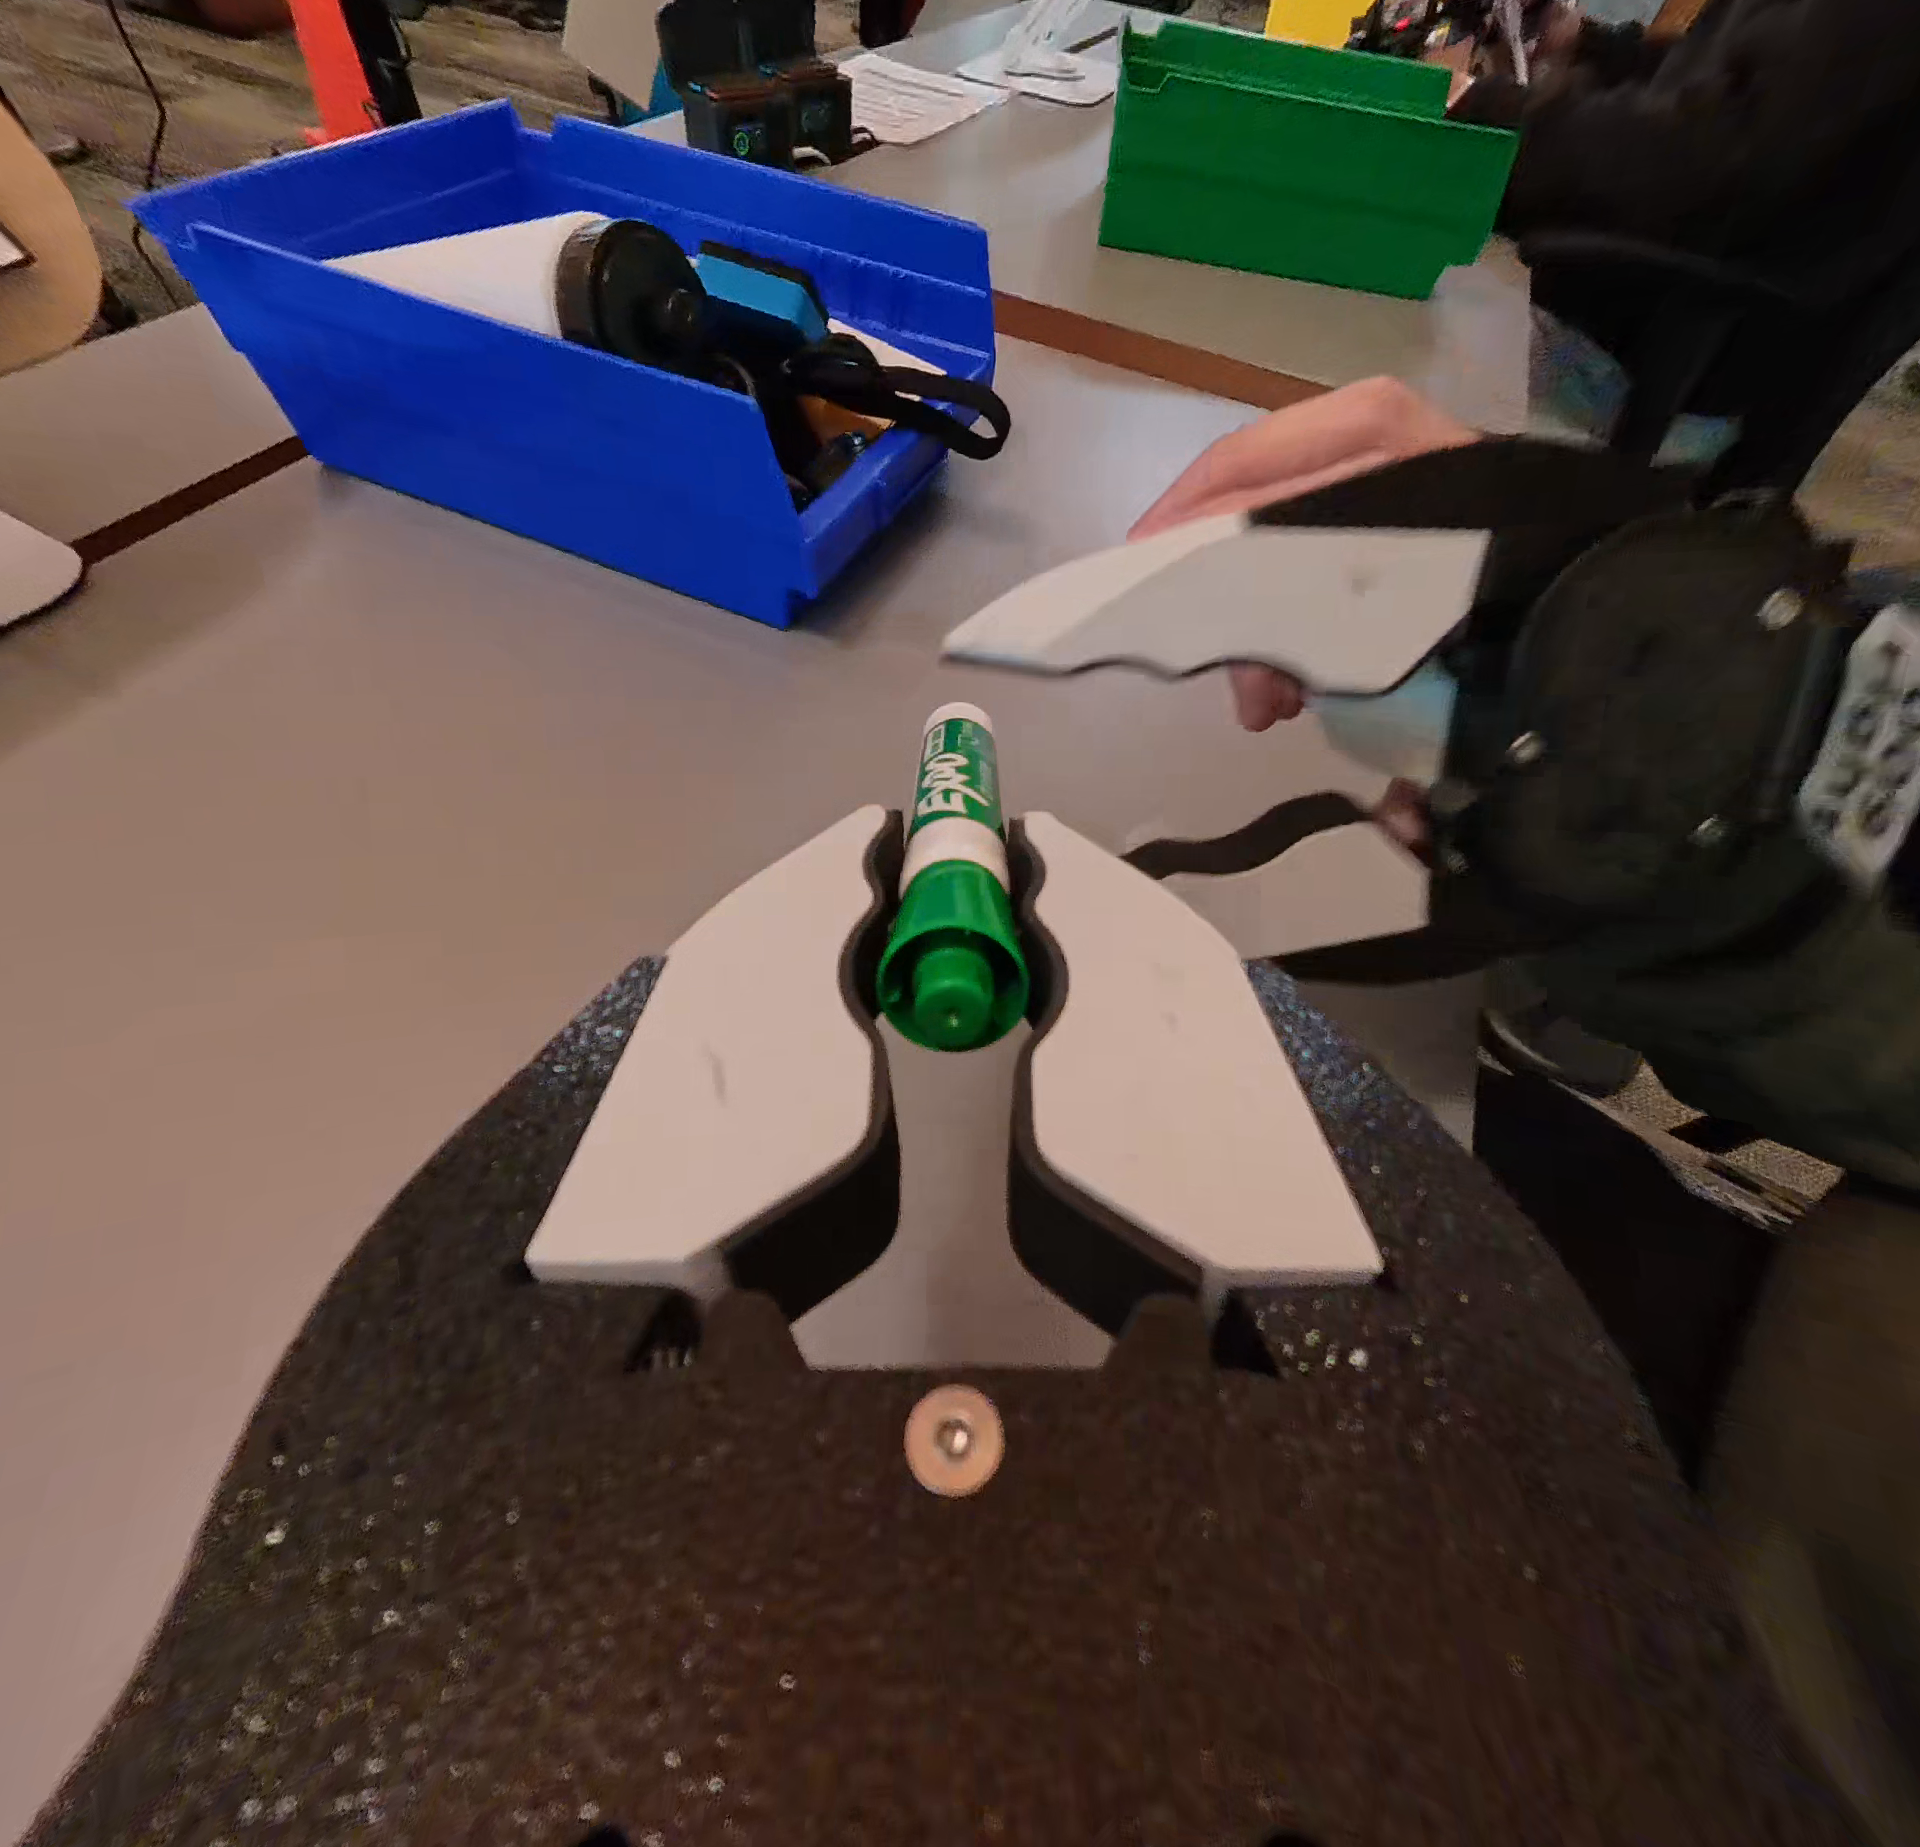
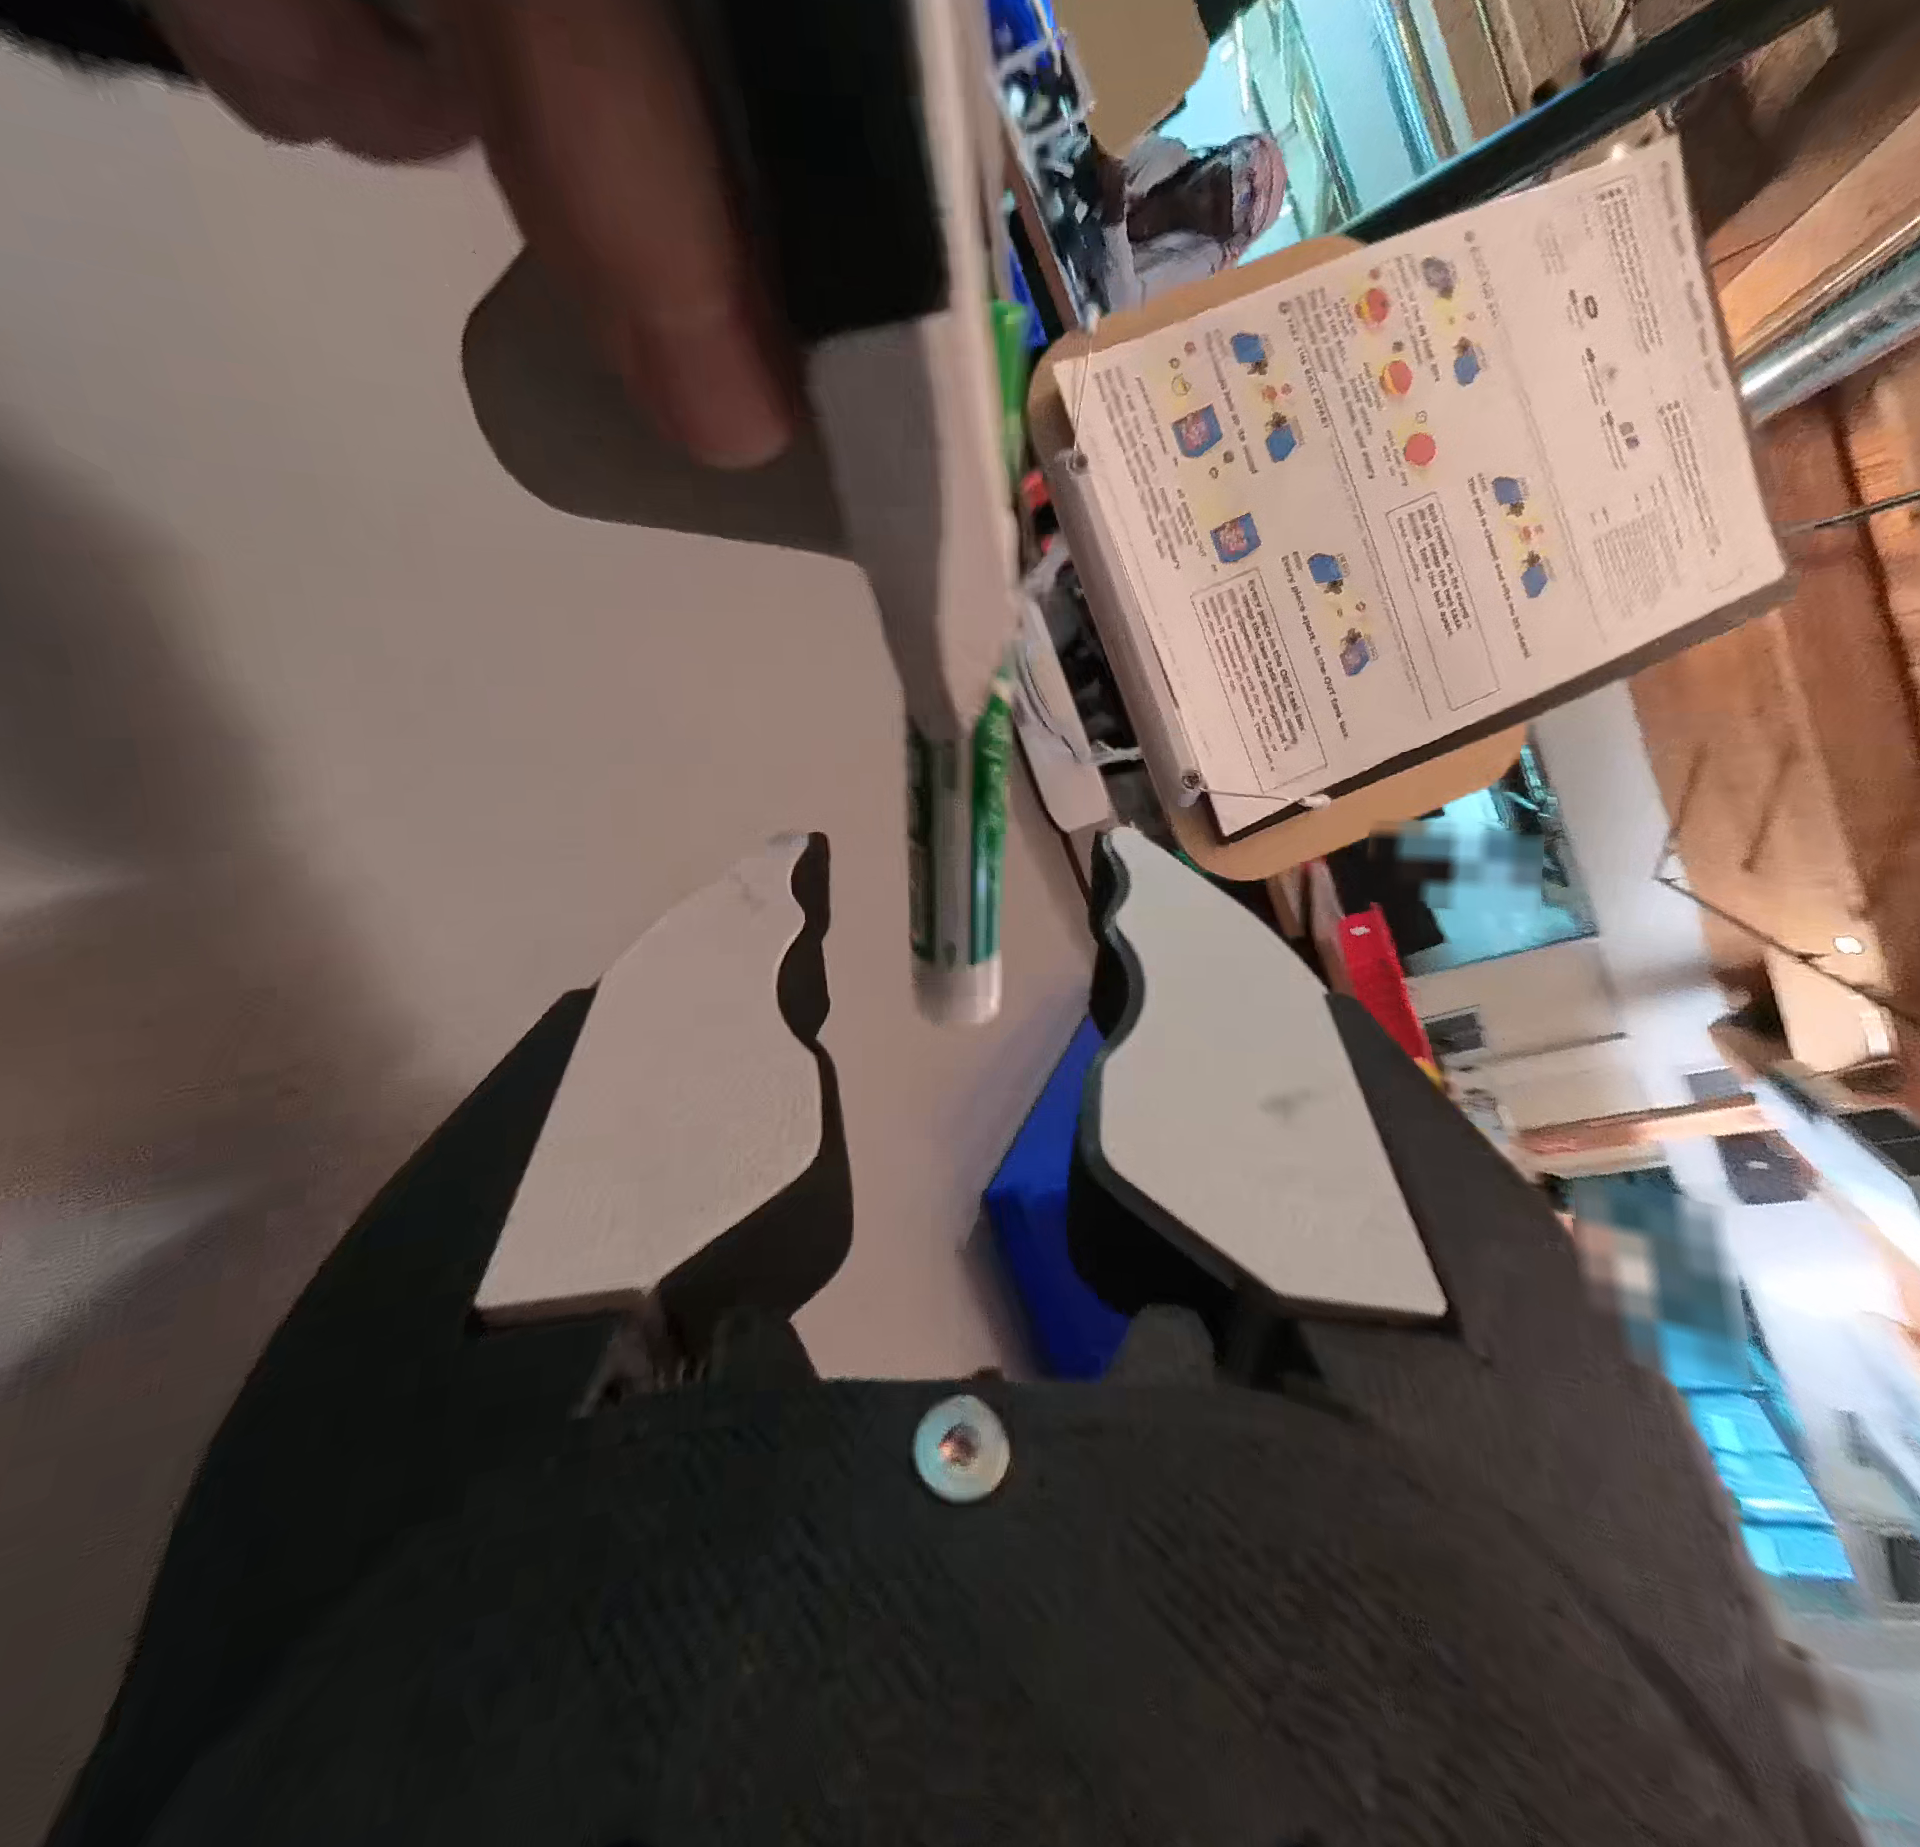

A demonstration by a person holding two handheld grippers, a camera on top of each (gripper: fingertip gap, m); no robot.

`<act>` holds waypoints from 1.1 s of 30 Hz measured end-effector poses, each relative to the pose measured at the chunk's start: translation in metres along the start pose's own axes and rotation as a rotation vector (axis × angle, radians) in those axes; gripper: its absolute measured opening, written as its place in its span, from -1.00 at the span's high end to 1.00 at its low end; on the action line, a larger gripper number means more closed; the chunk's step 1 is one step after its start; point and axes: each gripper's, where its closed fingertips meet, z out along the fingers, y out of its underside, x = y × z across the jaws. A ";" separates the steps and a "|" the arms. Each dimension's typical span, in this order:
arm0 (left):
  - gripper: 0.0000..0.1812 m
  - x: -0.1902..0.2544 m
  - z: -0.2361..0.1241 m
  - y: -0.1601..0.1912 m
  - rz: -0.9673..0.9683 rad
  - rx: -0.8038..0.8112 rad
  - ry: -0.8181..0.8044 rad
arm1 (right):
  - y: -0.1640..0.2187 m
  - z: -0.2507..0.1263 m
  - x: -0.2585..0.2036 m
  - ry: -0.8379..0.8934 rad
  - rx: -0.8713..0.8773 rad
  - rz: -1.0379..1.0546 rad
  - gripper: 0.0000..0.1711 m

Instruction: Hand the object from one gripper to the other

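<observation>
A green and white marker is clamped between the fingers of my left gripper, green cap toward the camera, white end pointing forward above the grey table. My right gripper comes in from the right, turned on its side, its tip just beyond the marker's far end. In the right wrist view the marker hangs down from the left gripper, and its white end sits between the open fingers of my right gripper without touching them.
A blue bin with a white roll and black gear stands at the back left of the table. A green bin stands at the back right. A clipboard with a printed sheet hangs beyond the grippers. A person in black is at the right. Both grippers' tips are close together, under 4 cm apart.
</observation>
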 end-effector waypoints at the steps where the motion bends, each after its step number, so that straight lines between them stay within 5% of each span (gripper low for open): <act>1: 0.79 0.006 0.001 -0.001 0.009 -0.006 0.003 | 0.001 0.003 -0.003 0.015 -0.021 -0.036 0.51; 3: 0.79 0.012 0.003 -0.001 0.037 -0.016 -0.015 | 0.000 0.003 0.002 0.087 -0.034 -0.044 0.78; 10: 0.53 0.036 -0.005 -0.027 0.227 0.183 0.087 | -0.015 -0.002 0.007 -0.099 0.237 0.566 0.78; 13: 0.54 0.041 -0.014 -0.040 0.153 0.298 0.200 | -0.034 -0.017 0.017 -0.276 0.501 0.928 0.78; 18: 0.56 0.034 -0.024 -0.044 -0.045 0.400 0.389 | -0.034 -0.039 0.057 -0.318 0.798 1.349 0.77; 30: 0.77 0.049 -0.004 -0.033 -0.281 0.414 0.548 | -0.051 -0.045 0.056 -0.376 0.928 1.403 0.78; 33: 0.77 0.044 -0.004 -0.033 -0.154 0.448 0.462 | -0.049 -0.042 0.054 -0.373 0.864 1.373 0.76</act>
